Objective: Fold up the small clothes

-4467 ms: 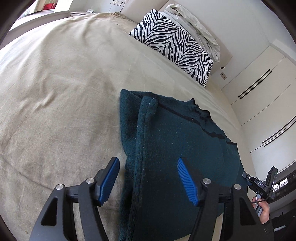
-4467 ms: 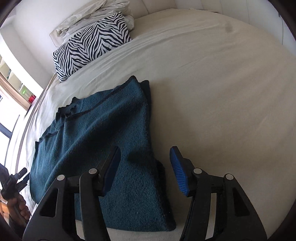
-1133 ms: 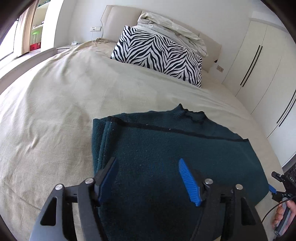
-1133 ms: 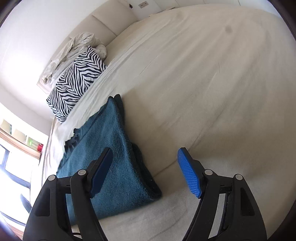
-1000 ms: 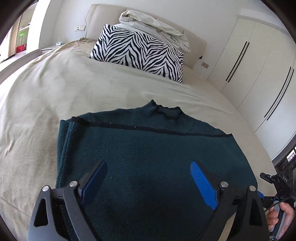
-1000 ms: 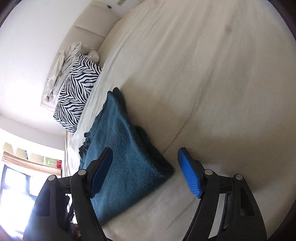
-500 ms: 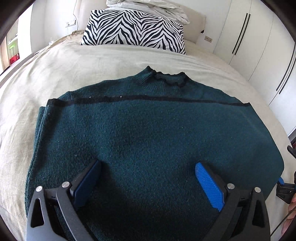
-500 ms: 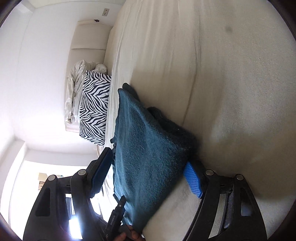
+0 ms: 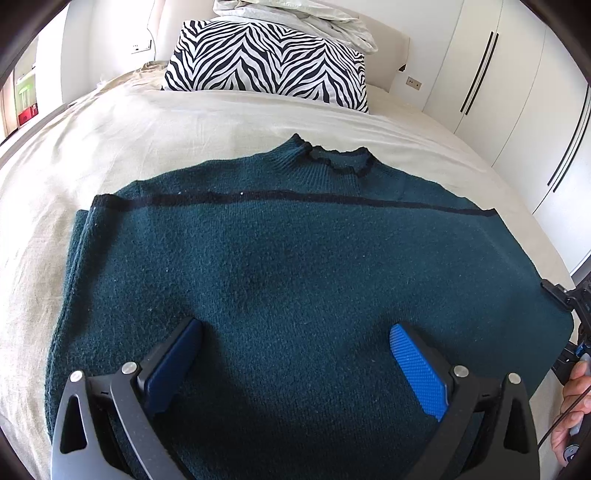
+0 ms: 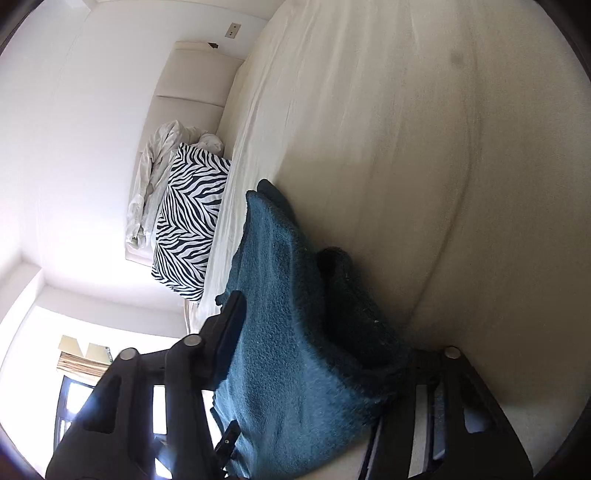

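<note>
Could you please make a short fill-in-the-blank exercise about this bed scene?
1. The sweater on the bed is dark ____.
2. The pillow has a ____ pattern.
3. The right gripper is closing on the sweater's ____.
4. The left gripper is ____.

Missing words: green; zebra; corner; open

**Surroundings: bed and room fittings**

Beige sheet covers the bed. Zebra pillow stands against the padded headboard, with a crumpled pale cover on top. White wardrobe with dark handles at right; wall socket beside the headboard.
</note>
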`<state>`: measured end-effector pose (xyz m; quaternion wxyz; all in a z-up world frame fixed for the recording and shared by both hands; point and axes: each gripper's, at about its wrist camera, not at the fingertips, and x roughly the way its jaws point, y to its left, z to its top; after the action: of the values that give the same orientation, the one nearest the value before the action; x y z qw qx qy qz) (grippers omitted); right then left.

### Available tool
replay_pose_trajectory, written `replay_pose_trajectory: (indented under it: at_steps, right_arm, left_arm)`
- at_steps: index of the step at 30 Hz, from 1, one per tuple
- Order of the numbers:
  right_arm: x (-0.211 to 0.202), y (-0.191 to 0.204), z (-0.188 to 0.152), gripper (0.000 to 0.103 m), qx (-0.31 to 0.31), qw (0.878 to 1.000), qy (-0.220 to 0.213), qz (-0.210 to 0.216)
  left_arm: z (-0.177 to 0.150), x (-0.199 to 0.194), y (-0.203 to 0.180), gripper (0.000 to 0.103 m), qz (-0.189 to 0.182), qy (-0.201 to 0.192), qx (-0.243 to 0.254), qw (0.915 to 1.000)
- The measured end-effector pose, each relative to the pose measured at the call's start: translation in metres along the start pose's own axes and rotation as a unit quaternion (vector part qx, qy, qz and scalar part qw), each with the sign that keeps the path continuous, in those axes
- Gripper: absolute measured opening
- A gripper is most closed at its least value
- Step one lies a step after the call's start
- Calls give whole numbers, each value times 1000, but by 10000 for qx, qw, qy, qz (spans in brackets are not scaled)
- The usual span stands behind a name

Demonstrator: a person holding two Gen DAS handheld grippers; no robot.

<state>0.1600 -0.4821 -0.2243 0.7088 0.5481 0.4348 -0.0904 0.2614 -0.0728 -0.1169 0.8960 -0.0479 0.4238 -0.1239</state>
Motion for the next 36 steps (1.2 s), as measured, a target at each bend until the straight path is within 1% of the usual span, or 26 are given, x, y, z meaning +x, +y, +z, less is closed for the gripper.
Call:
replay_pose_trajectory:
  at_steps: [1, 3, 5, 8, 9, 10, 11, 12, 13, 14, 16, 17, 18, 19, 20, 21, 22, 23, 25, 27, 29, 31, 32, 34, 35, 36]
  right_arm:
    - [2, -3, 2, 20, 29, 10000, 2, -2]
    - [3, 2, 3, 16, -76, 9999, -23, -75]
    - [4, 16, 2, 13, -322, 9993, -81, -145]
    - [2, 56, -11, 11, -1131, 9928, -108, -373]
    - [4, 76, -21, 11, -1505, 9876, -72, -437]
    - [6, 99, -35, 9, -2016, 9782, -30, -493]
    - [10, 125, -55, 9, -2653, 9625, 10, -566]
    - [15, 150, -79, 9, -3317, 9412, 68, -643]
    - [19, 171, -111, 9, -4006, 9138, 165, -656]
    - [22, 188, -143, 9, -4657, 8823, 270, -623]
    - [34, 207, -208, 8, -5800, 8106, 495, -643]
    - [42, 206, -231, 8, -6100, 7867, 652, -681]
    - [52, 202, -249, 8, -6251, 7727, 829, -724]
    - [60, 197, -262, 8, -6332, 7640, 967, -774]
    - [66, 192, -275, 8, -6401, 7565, 1052, -834]
    - [68, 187, -284, 8, -6450, 7515, 1084, -864]
    - [70, 184, -289, 8, -6485, 7484, 1069, -890]
    - [68, 181, -296, 8, -6493, 7479, 1048, -899]
    - [63, 181, -297, 8, -6421, 7555, 1011, -819]
    - [48, 185, -297, 8, -6323, 7669, 890, -642]
    - [33, 190, -292, 8, -6264, 7750, 720, -436]
    - [28, 190, -294, 8, -6254, 7762, 695, -390]
    - [30, 188, -297, 8, -6300, 7719, 741, -418]
    - [32, 182, -306, 8, -6383, 7639, 830, -469]
    - [35, 182, -307, 8, -6379, 7638, 866, -469]
    - [33, 181, -310, 8, -6386, 7633, 874, -446]
  left_arm:
    - [0, 0, 1, 103, -29, -18, -17, 10000]
    - [-1, -3, 4, 103, -123, -60, -74, 9999]
    - [0, -7, 9, 102, -306, -107, -202, 9993]
    - [2, -16, 27, 100, -761, -144, -689, 9946]
    - [4, -19, 36, 96, -912, -131, -915, 9915]
    - [5, -22, 45, 92, -1077, -103, -1158, 9874]
    - [6, -25, 55, 90, -1249, -77, -1409, 9821]
    - [6, -27, 65, 87, -1427, -42, -1661, 9757]
    - [6, -28, 74, 87, -1614, -3, -1887, 9687]
    - [7, -29, 81, 87, -1803, 46, -2071, 9615]
    - [7, -31, 92, 87, -2170, 92, -2371, 9469]
    - [6, -32, 97, 88, -2374, 90, -2528, 9379]
    - [5, -31, 102, 90, -2582, 86, -2700, 9275]
    - [4, -30, 107, 91, -2745, 101, -2866, 9178]
    - [3, -28, 110, 91, -2853, 125, -2989, 9105]
    - [3, -27, 111, 92, -2923, 157, -3042, 9065]
    - [3, -27, 111, 93, -2954, 185, -3036, 9057]
    - [4, -27, 109, 94, -2953, 223, -2993, 9070]
    - [8, -27, 103, 99, -2920, 332, -2920, 9102]
    - [11, -26, 99, 99, -2849, 440, -2877, 9133]
    - [11, -25, 99, 99, -2863, 444, -2953, 9104]
    - [11, -21, 100, 99, -2875, 518, -3005, 9079]
    - [12, -19, 100, 99, -2871, 565, -2992, 9082]
    - [16, -13, 98, 97, -2911, 675, -2925, 9084]
    - [19, -10, 97, 94, -2944, 720, -2891, 9081]
    - [20, -7, 97, 81, -2962, 763, -2854, 9083]
